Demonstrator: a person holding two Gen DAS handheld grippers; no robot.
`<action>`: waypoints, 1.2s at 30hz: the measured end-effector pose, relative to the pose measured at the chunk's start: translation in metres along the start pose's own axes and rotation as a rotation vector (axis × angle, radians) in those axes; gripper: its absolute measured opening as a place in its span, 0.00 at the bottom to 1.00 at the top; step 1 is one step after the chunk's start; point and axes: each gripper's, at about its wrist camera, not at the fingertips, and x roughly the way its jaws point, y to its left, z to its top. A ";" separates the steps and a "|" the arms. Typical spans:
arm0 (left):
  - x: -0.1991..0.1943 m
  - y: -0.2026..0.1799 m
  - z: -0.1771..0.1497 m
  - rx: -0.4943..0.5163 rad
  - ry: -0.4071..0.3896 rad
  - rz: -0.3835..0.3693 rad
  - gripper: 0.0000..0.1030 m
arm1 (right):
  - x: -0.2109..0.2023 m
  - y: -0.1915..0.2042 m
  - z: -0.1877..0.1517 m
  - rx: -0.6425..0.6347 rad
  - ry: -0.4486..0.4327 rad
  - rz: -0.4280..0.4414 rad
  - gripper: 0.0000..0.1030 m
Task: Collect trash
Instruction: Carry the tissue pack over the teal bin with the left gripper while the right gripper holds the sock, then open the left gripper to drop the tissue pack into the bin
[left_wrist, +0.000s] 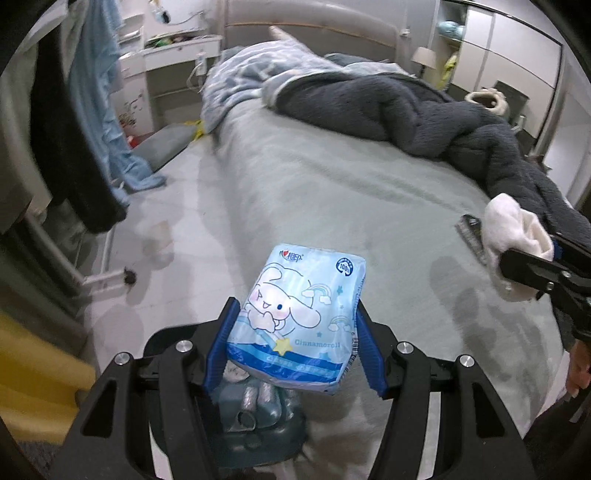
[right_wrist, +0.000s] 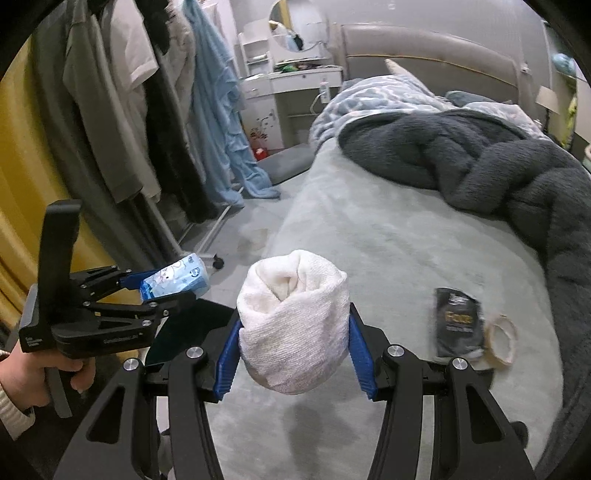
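Observation:
My left gripper is shut on a blue Cinnamoroll tissue pack and holds it above the bed's near edge; the pack also shows in the right wrist view. My right gripper is shut on a rolled white cloth, held above the bed; the cloth also shows at the right of the left wrist view. A black wrapper and a roll of tape lie on the pale green bed cover to the right of my right gripper.
A dark grey blanket and a blue quilt are heaped at the far side of the bed. A clothes rack with hanging garments stands left of the bed. A white dresser is behind. A dark object sits below my left gripper.

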 end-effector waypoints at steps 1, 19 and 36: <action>0.002 0.006 -0.003 -0.010 0.011 0.015 0.61 | 0.003 0.004 0.001 -0.008 0.006 0.004 0.52; 0.040 0.073 -0.041 -0.120 0.205 0.069 0.61 | 0.047 0.050 0.024 -0.062 0.056 0.085 0.52; 0.082 0.108 -0.089 -0.227 0.451 0.033 0.61 | 0.093 0.090 0.031 -0.114 0.126 0.158 0.52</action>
